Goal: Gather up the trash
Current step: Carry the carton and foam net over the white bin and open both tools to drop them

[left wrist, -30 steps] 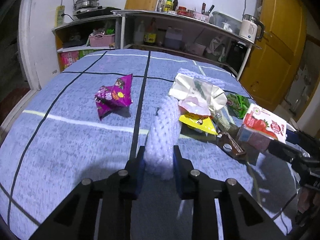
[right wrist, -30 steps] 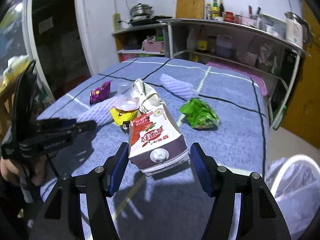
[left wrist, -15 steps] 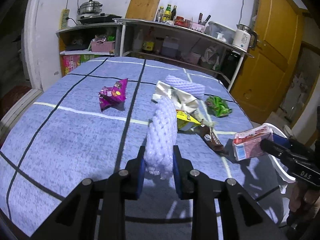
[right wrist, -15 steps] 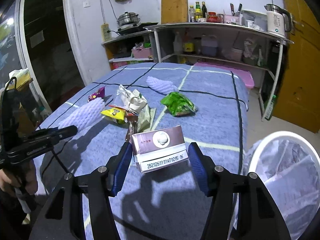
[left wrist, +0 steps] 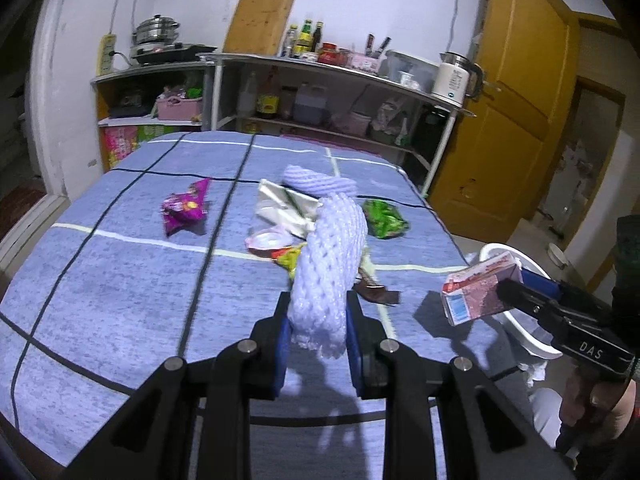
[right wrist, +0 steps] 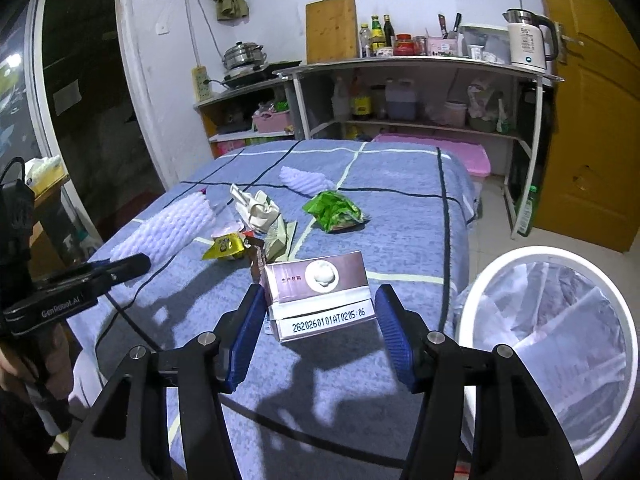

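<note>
Carrying their loads away from the pile, both grippers have lifted off the blue checked tablecloth over the last second. The red-and-white milk carton, which a second ago stood amid the litter, has since swung toward the table's right edge; in the left wrist view it hangs in the air at about 3 o'clock, in front of the white round bin lined with a clear bag. That bin sits on the floor at 4 o'clock in the right wrist view, just beside the table edge, so the carton seems only a short swing from its drop.

The right gripper is clenched on the carton, its blue ribbed pads pressed against the two side faces, the jaws set wide to span the box, whose printed date strip faces the camera. The left gripper is closed narrowly on the lower end of a white foam fruit net, which rises soft and slightly bent from between the jaws toward 12 o'clock; it has been raised clear of the cloth.

Left on the table are a purple snack wrapper at 11 o'clock in the left view, a green snack bag, a second foam net at 12 o'clock, a crumpled cream paper bag and a yellow wrapper. Judging from this, the collection is barely under way, with both loads not yet in the bin.
</note>
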Motion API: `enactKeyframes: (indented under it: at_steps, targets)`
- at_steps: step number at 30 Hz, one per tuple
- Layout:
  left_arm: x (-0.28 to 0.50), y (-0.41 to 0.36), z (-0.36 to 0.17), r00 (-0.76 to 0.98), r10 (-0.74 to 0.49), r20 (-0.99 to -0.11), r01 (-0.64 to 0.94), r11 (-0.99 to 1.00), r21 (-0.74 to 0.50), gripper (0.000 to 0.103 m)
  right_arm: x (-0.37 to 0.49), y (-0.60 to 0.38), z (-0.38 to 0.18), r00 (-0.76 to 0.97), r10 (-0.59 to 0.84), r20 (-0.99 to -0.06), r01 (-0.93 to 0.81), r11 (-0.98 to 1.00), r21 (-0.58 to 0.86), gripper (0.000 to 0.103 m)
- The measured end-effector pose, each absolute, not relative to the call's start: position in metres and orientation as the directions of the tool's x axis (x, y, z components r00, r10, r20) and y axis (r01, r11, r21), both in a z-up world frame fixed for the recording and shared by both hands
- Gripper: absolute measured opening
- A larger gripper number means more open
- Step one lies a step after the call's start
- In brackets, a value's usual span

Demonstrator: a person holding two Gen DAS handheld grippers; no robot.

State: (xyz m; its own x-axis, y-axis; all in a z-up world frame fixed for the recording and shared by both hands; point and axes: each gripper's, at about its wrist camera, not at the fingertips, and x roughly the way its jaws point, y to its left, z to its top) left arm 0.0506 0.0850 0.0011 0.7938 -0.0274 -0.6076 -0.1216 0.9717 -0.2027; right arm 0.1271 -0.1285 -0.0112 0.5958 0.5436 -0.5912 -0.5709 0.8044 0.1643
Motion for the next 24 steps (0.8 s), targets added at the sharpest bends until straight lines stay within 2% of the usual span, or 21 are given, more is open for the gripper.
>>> enactKeyframes:
  at_steps: [24]
  targets:
    - [0.102,-0.038,0.013,0.756,-0.26,-0.601,0.182,0.965,-0.19,0.026,0.115,-0.234,0.0,0.73,0.39,-0.562,-0.363,0.917,0.164,0.057]
